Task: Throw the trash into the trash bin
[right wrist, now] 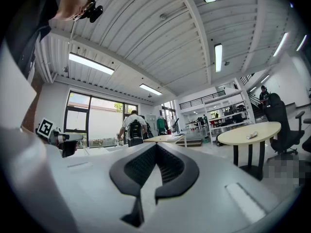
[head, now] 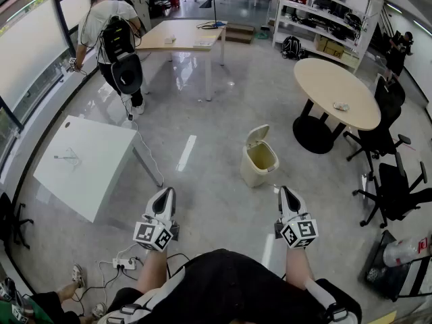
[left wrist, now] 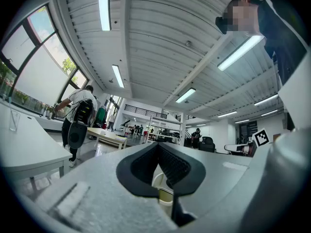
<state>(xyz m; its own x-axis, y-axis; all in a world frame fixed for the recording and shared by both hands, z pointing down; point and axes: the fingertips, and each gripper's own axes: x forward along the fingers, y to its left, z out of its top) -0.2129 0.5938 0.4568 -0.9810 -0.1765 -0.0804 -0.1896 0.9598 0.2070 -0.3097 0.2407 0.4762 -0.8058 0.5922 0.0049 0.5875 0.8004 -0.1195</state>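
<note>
A cream trash bin with its lid flipped up stands on the grey floor, ahead of and between my two grippers. A small crumpled piece of trash lies on the round table; the right gripper view shows this trash too. My left gripper is held level, its jaws shut on nothing. Through the gap behind the left gripper tips I glimpse the bin's rim. My right gripper is also level and shut with nothing in it, and the right gripper pads meet at the tips.
The round wooden table has black office chairs beside it at the right. A white table stands at the left. A person with a backpack stands near a long wooden desk. A power strip with cables lies near my feet.
</note>
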